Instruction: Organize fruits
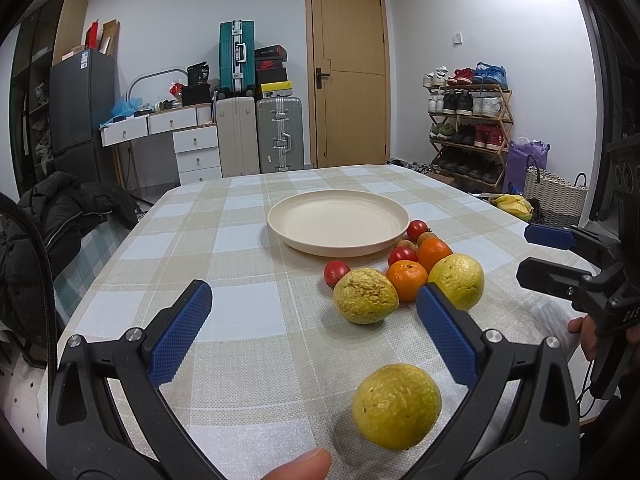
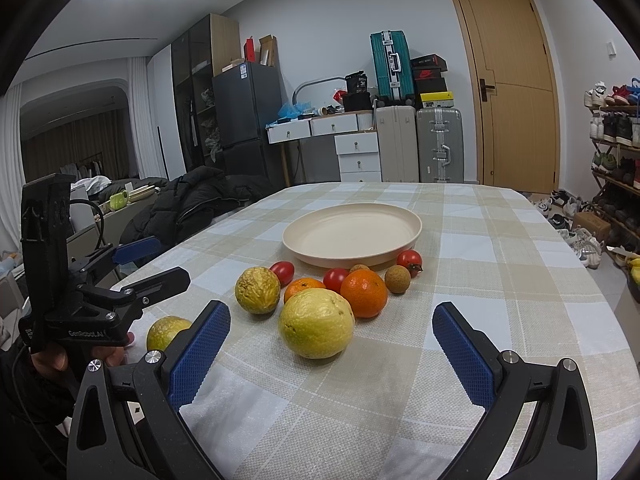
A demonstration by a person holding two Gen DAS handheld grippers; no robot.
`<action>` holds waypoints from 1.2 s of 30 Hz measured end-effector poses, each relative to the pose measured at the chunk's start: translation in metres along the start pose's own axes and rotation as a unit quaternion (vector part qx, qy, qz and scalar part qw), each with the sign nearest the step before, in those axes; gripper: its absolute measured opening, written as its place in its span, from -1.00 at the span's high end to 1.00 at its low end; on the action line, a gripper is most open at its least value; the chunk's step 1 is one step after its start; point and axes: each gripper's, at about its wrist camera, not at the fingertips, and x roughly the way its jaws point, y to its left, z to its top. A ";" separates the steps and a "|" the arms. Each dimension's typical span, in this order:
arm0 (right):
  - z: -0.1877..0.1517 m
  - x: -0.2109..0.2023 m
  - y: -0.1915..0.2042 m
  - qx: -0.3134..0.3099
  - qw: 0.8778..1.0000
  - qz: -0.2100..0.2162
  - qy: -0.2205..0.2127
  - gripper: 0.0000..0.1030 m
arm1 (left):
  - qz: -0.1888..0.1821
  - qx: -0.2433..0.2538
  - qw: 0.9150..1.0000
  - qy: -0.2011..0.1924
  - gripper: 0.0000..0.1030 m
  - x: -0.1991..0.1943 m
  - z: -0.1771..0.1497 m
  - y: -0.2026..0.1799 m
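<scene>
Cream plate (image 2: 352, 232) on checked worktop (image 2: 500, 300), bare; fruits clustered at its 6 o'clock. Left hand-held gripper (image 1: 314, 314) and right hand-held gripper (image 2: 331, 334): wide open, holding nothing. Advised: straddle nearest yellow fruit (image 2: 316, 323) centrally, close gently.

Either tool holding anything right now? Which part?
Nothing held. Left tool and right tool are both open; all fruit sits on the table, plate empty.
</scene>
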 end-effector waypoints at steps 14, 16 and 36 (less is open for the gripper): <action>0.003 0.001 0.004 0.003 1.000 -0.004 0.015 -1.00 | -0.026 -0.008 0.999 0.036 -0.98 -0.004 -0.014 0.003; 0.003 0.006 0.004 0.006 1.000 0.005 0.028 -1.00 | -0.033 -0.010 0.998 0.045 -0.98 -0.002 -0.018 0.005; 0.000 0.067 -0.003 0.042 0.986 0.019 0.162 -0.44 | -0.070 -0.008 0.991 0.113 -0.49 0.015 -0.044 -0.004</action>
